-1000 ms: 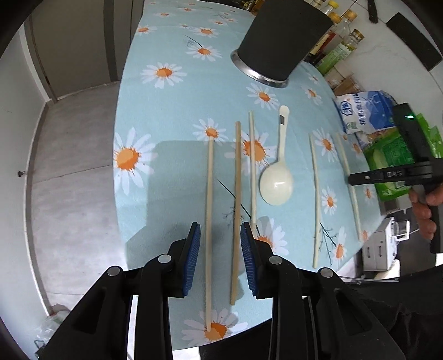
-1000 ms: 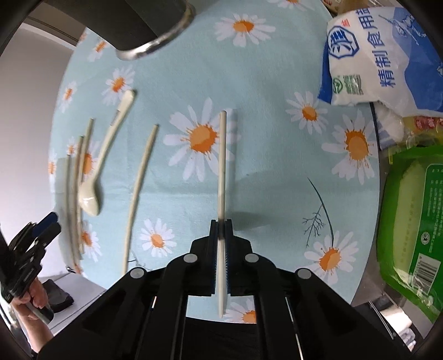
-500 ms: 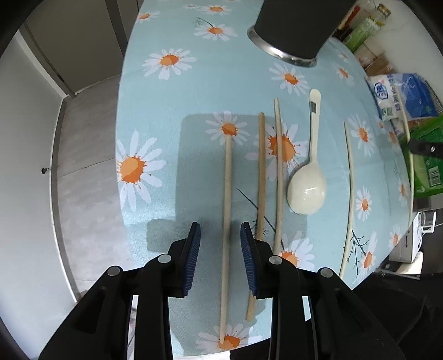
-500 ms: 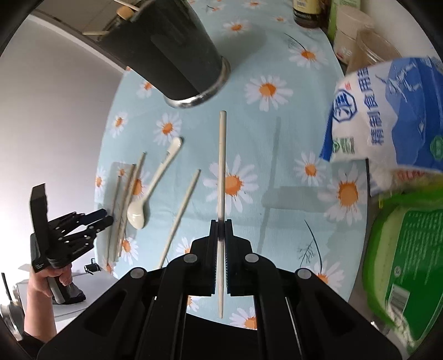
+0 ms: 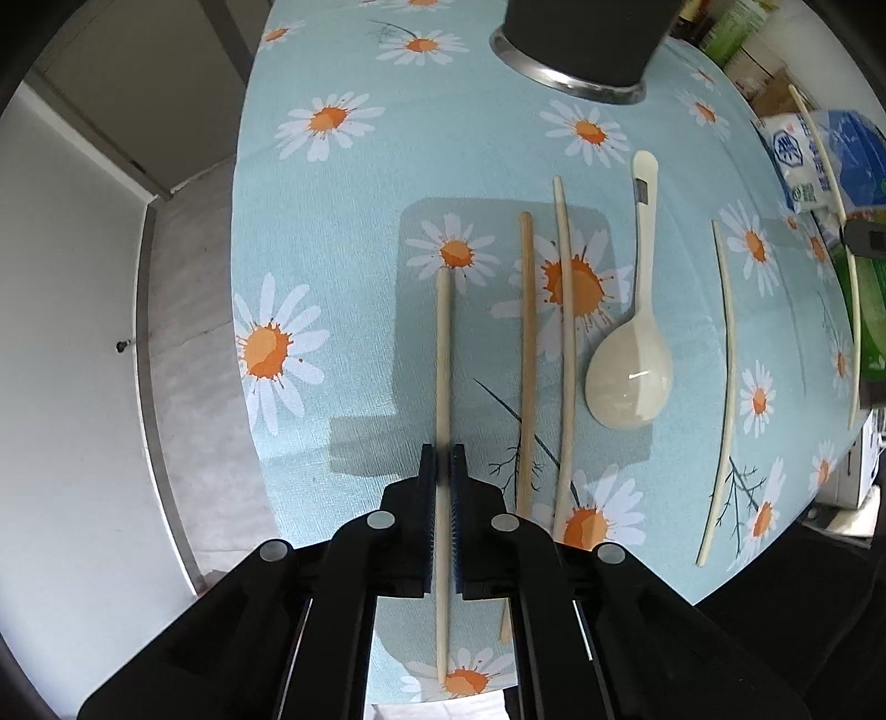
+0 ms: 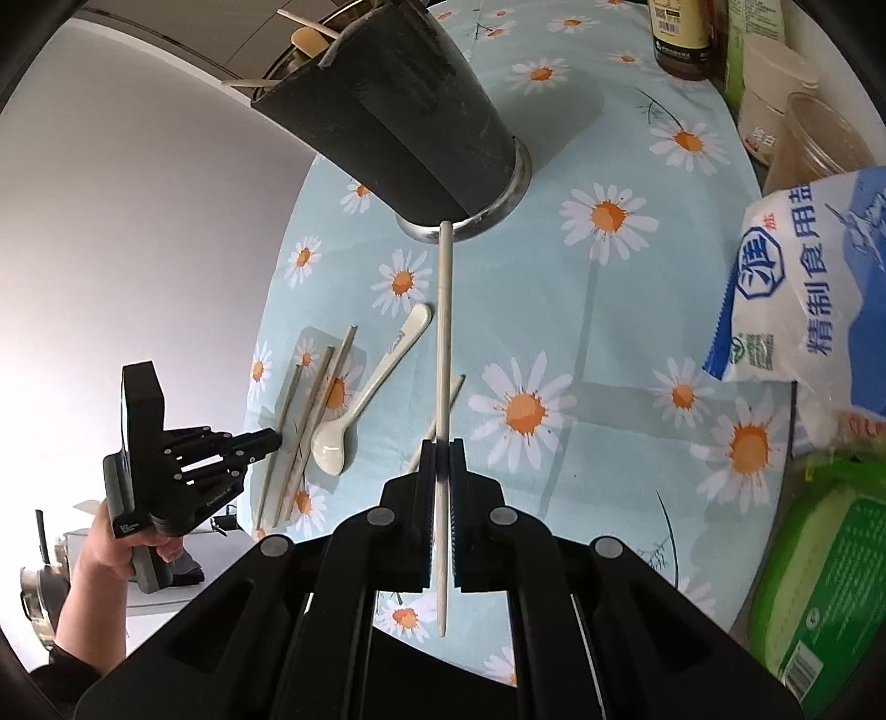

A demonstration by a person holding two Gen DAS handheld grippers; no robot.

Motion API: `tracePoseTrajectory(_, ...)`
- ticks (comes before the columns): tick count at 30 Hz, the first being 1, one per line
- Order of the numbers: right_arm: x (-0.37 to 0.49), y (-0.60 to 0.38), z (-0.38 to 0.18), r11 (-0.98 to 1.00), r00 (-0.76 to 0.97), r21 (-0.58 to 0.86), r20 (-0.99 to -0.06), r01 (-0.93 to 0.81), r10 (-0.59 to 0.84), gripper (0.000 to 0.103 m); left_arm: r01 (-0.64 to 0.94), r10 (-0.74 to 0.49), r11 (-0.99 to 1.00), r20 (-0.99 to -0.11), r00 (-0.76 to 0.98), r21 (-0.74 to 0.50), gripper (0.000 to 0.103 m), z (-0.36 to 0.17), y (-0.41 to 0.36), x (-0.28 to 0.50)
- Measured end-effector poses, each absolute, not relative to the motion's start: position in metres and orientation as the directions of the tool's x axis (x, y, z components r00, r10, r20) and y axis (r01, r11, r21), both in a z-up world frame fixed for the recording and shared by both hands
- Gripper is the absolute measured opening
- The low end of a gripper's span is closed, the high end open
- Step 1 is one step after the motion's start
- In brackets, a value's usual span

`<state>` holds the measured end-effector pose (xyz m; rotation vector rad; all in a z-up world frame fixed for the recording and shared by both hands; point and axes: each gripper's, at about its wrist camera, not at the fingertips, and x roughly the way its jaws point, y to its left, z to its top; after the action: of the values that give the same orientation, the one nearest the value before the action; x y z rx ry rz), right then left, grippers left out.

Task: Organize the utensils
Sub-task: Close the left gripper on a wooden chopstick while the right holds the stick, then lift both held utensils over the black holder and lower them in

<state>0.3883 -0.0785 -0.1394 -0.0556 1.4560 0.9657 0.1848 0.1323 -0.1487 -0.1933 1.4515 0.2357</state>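
My left gripper (image 5: pixel 442 451) points down at the daisy tablecloth (image 5: pixel 332 221) and is shut on the leftmost wooden chopstick (image 5: pixel 443 354), near its middle. To its right lie two more wooden chopsticks (image 5: pixel 526 343), a white spoon (image 5: pixel 628 376) and a pale chopstick (image 5: pixel 725 376). My right gripper (image 6: pixel 442 446) is shut on another pale chopstick (image 6: pixel 443 332), held above the table. Its far tip reaches the base of the black utensil holder (image 6: pixel 398 105), which has some utensils in it. In the right wrist view the left gripper (image 6: pixel 271 440) is at the left.
A blue-and-white salt bag (image 6: pixel 819 288) and a green packet (image 6: pixel 830 598) lie along the table's right side. Bottles and jars (image 6: pixel 681 33) stand at the far right corner. A person's hand (image 6: pixel 111 543) holds the left gripper beyond the table's left edge.
The left jaws have closed on the leftmost wooden chopstick. The right gripper has risen and tilted up with its pale chopstick, so the holder now fills the top of its view.
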Motion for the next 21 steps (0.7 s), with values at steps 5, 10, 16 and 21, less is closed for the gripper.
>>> tracePoseTrajectory(5, 0.392, -0.073, -0.139, 0.617, -0.191, 0.531, -0.826, -0.581, 0.53, 0.006, -0.318, 0.029, 0.948, -0.991, 0.134, -0.015, 0.004, -0.147, 0.134, 0.179)
tracePoseTrajectory(10, 0.391, -0.066, -0.133, 0.585, -0.203, 0.534, -0.82, -0.61, 0.536, 0.006, -0.342, 0.014, 0.938, -0.982, 0.191, -0.053, 0.003, -0.143, 0.137, 0.173)
tracePoseTrajectory(16, 0.389, -0.06, -0.126, 0.546, -0.206, 0.542, -0.804, -0.639, 0.558, 0.006, -0.373, 0.008, 0.923, -0.964, 0.268, -0.096, 0.003, -0.128, 0.139, 0.172)
tracePoseTrajectory(21, 0.385, -0.057, -0.116, 0.498, -0.188, 0.544, -0.78, -0.675, 0.597, 0.006, -0.388, 0.017, 0.912, -0.933, 0.358, -0.133, 0.003, -0.099, 0.137, 0.181)
